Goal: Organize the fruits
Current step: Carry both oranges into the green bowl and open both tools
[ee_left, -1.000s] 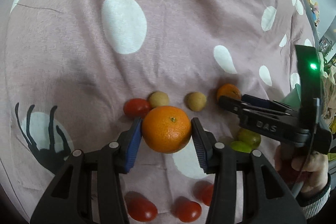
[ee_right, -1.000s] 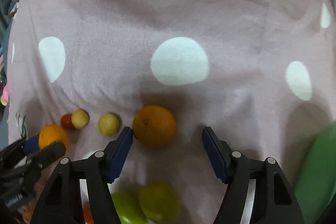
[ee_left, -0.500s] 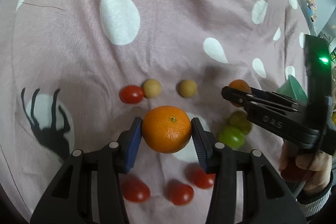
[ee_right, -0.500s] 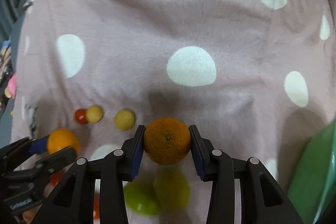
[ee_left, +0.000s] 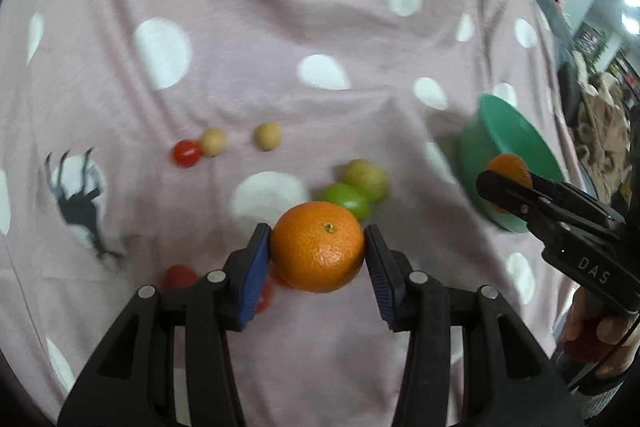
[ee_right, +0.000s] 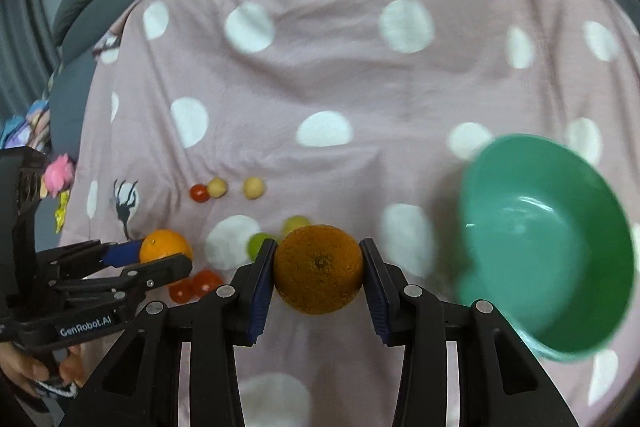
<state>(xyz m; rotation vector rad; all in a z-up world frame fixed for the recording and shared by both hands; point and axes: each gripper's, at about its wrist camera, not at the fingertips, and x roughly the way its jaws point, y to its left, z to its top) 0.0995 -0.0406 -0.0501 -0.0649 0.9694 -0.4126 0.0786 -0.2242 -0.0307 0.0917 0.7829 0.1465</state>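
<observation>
Left wrist view: our left gripper point(ee_left: 318, 259) has its jaws clenched on a bright orange point(ee_left: 318, 246), the blue pads point(ee_left: 256, 267) pressing its two sides and the fruit held clear above the bed cover point(ee_left: 240, 39). In the right wrist view our right gripper point(ee_right: 318, 275) grasps a darker orange point(ee_right: 318, 269) the same way, just left of the green bowl point(ee_right: 552, 163).

We judge the main risk to be a slip: each round fruit is pinched only across its widest part, so a jolt or a loosened squeeze could let it roll out onto the soft cover and away. A release too near the bowl's rim could bounce the fruit out or tip the bowl, which sits on yielding fabric. The two tools also converge on one bowl and could knock together.

Both grippers point forward and downward over the bed, the left one lower and farther from the bowl. The green fruits point(ee_left: 348, 201), tan balls point(ee_left: 268, 136) and cherry tomatoes point(ee_left: 187, 153) lie scattered on the cover.
</observation>
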